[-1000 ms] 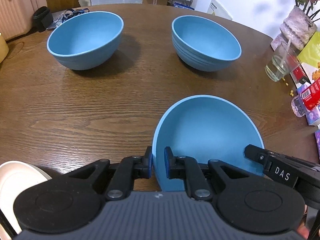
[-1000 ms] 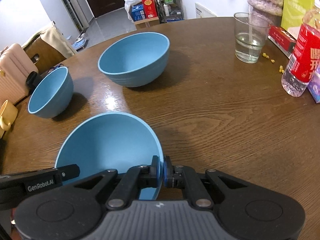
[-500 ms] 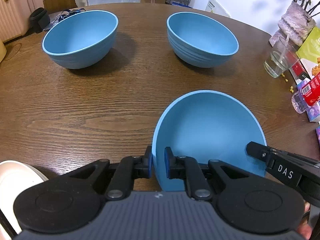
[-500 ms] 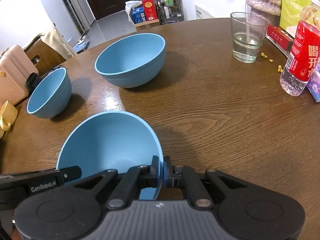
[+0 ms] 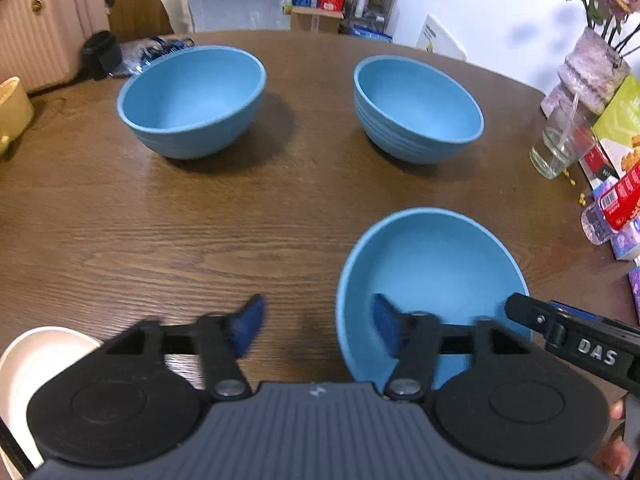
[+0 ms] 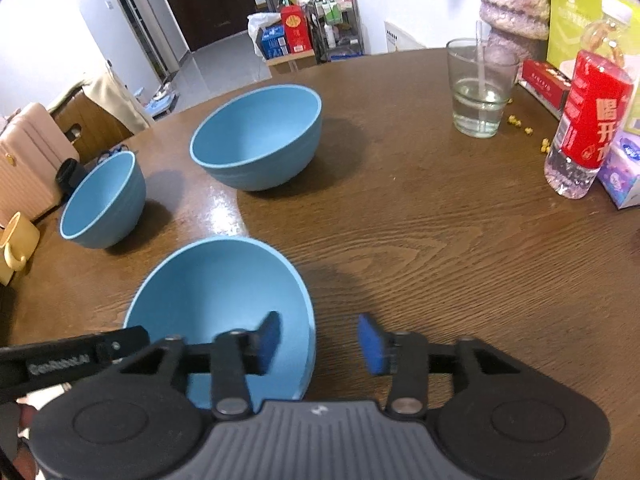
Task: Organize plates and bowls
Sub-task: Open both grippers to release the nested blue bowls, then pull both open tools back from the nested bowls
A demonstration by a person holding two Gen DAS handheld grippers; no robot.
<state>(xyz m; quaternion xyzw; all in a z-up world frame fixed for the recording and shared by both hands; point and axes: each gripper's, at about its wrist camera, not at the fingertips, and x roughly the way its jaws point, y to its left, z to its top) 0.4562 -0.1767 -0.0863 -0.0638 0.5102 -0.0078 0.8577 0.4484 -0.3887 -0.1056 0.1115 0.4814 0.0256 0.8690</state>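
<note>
Bowl rim sits between both grippers' just-opened fingers, left gripper and right gripper; withdrawing carelessly could catch it and tip the bowl across the worktop.

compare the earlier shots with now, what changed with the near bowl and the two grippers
Both grippers let go of the near bowl: the left gripper and the right gripper have just been opening, their pads now off the rim that runs between them. The bowl sits on the table. The two far bowls stayed put.
</note>
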